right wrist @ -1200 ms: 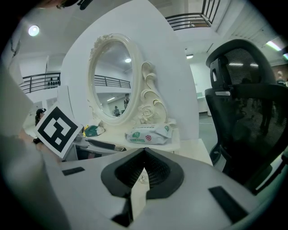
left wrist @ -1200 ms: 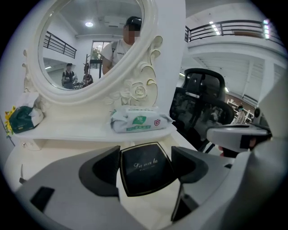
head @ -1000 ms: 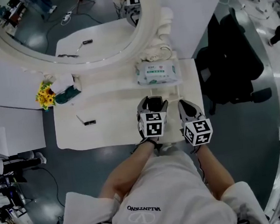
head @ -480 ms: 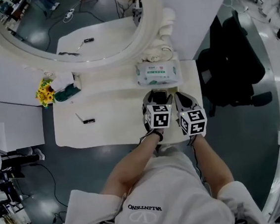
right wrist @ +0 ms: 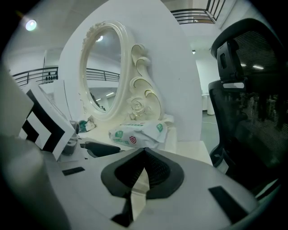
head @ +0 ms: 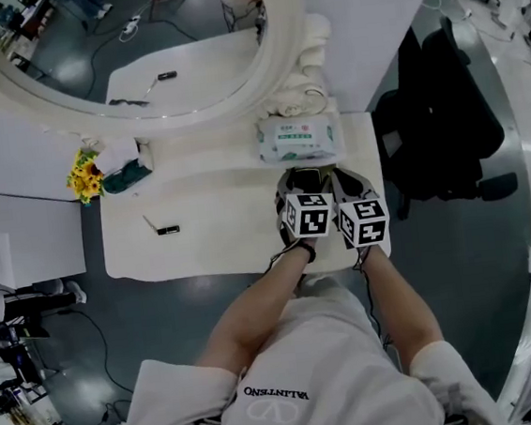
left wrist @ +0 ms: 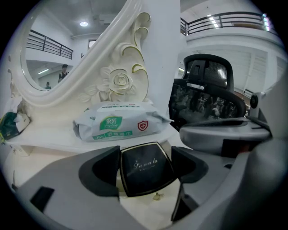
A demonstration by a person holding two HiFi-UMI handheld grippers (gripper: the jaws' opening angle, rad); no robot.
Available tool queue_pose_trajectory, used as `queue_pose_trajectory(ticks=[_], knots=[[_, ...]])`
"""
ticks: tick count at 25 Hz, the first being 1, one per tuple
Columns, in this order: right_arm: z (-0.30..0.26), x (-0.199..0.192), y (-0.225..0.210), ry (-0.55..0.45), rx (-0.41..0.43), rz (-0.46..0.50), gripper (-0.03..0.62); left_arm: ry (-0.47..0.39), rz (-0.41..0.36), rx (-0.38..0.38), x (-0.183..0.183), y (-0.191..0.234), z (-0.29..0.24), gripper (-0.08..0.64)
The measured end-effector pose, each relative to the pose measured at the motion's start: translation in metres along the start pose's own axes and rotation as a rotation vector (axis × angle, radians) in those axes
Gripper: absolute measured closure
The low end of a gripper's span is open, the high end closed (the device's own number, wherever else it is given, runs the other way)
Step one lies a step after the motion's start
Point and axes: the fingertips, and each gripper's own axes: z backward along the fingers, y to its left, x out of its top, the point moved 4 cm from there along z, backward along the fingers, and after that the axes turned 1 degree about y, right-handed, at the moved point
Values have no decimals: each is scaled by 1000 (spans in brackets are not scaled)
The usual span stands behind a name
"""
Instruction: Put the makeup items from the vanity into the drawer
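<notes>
1. The white bench [head: 211, 236] lay wide and bare through its middle. Its front edge faced the person, and its right edge ran just past both grippers.
2. A black chair [head: 444, 113] stood close off that right edge, so little room there!
3. The wipes pack [head: 297, 139] sat along the back, near the right corner.
4. Left gripper [left wrist: 147, 168]: fingers wide, clamped on the sides of a black compact [head: 306, 177]. Right gripper [right wrist: 144, 155]: fingers together, nothing held.
5. The compact sat just in front of the wipes pack.
6. A small dark tube [head: 167, 230] lay far left, well apart.
</notes>
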Motion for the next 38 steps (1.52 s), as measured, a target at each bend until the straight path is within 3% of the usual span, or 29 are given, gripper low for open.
queue_pose_trajectory(ticks=[10,24,27,35,38], knots=[[-3,-3,-1,9,5,7,580,6,22,17,-4,0,-8,199],[0,-8,-1,19,15,4,580,-28,-14,66,-6,-1,-10,195],[2,-8,-1,21,17,6,580,-32,-16,99,-7,4,-9,259],[6,-11,-5,21,18,2,580,-54,-7,90,-11,7,-7,267],[12,-13,-8,20,14,-8,580,-82,-8,99,-9,12,2,308]])
